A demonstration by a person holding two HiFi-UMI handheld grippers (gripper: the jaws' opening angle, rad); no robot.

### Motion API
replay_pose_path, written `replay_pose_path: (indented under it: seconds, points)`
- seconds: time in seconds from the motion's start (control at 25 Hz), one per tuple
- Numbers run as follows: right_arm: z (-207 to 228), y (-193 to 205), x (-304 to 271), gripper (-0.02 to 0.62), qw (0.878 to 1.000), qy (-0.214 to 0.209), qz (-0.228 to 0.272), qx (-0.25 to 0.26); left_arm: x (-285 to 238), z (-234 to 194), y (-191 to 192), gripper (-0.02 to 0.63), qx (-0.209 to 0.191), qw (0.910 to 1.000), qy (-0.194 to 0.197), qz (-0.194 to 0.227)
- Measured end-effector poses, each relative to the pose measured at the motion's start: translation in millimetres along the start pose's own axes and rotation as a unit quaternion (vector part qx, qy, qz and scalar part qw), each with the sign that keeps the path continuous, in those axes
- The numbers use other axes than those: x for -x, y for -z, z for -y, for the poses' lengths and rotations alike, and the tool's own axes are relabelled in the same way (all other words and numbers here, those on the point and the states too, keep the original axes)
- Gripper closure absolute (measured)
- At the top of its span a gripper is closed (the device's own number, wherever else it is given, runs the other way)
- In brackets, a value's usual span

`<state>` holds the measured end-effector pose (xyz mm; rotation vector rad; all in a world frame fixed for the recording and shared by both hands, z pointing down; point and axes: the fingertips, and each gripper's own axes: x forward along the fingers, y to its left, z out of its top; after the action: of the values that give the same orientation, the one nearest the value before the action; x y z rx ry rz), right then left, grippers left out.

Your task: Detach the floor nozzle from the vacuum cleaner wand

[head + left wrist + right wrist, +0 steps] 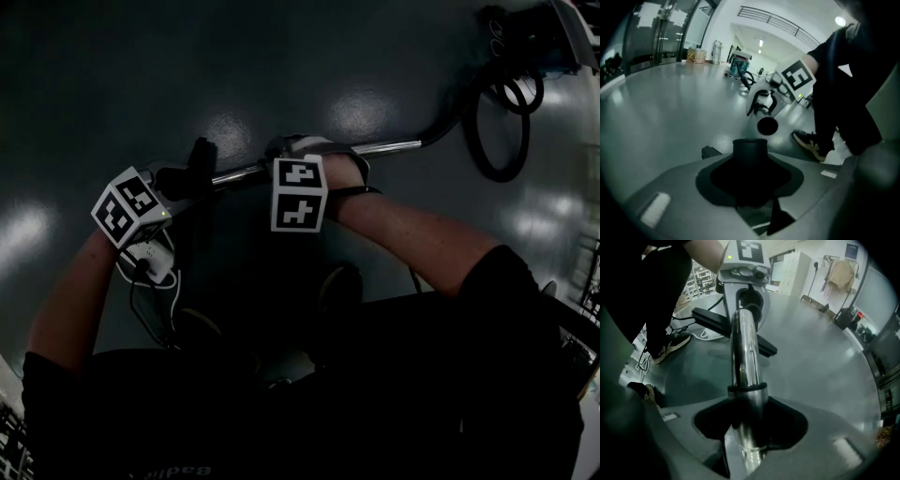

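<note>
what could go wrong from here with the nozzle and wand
The floor nozzle is held only by its black neck in the left gripper's jaws; it may twist or drop. The shiny chrome wand could slip through the right gripper's jaws. Loose cables lie near the shoe.

Both arms down over a dark floor [234, 66]
Left gripper [192, 173] meets a black part [200, 155] at the chrome wand [384, 147] end, right gripper [300, 150] sits on the wand further along, hose [498, 175] looped top right.
</note>
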<state>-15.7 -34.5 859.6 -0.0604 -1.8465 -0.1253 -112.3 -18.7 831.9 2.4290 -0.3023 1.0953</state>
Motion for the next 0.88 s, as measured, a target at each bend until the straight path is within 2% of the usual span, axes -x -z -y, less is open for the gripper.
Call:
replay_pose_path:
  seconds: [0.08,0.12,0.2,0.28,0.36,0.44,0.52,0.68,0.76,0.88]
  points:
    - [-6.9,5.4,-9.0,0.402,1.000,-0.002,-0.012,0.010,-6.1,-15.4,21.0,0.442,-0.051,0.9952,-0.059,-0.059]
    - [-12.5,9.5,-16.7,0.402,1.000,-0.004,-0.021,0.017,-11.5,-20.8,32.2,0.442,-0.090,0.9877,-0.087,-0.094]
    - [-25.7,18.1,-36.1,0.402,0.999,-0.013,-0.038,0.032,-25.3,-26.6,51.7,0.442,-0.170,0.9644,-0.125,-0.159]
    - [-35.2,24.7,-54.6,0.402,0.997,-0.019,-0.052,0.045,-39.6,-28.8,65.9,0.442,-0.242,0.9373,-0.142,-0.207]
    - [-38.3,28.6,-67.7,0.402,0.996,-0.021,-0.061,0.053,-50.7,-32.0,74.5,0.442,-0.298,0.9128,-0.152,-0.234]
    - [-38.1,30.9,-76.4,0.402,0.996,-0.023,-0.066,0.059,-58.1,-34.3,77.2,0.440,-0.330,0.8981,-0.157,-0.245]
    - [-38.8,33.2,-84.7,0.400,0.995,-0.027,-0.067,0.064,-65.6,-32.3,78.5,0.440,-0.339,0.8955,-0.150,-0.247]
    - [-40.0,34.8,-101.3,0.394,0.994,-0.037,-0.068,0.074,-81.4,-27.6,86.7,0.439,-0.334,0.8981,-0.126,-0.256]
    - [-41.4,34.3,-102.8,0.388,0.994,-0.043,-0.067,0.076,-88.0,-27.0,94.6,0.415,-0.322,0.8979,-0.115,-0.277]
    - [-40.8,33.5,-101.3,0.385,0.994,-0.051,-0.056,0.080,-91.6,-28.5,100.1,0.376,-0.320,0.8927,-0.107,-0.299]
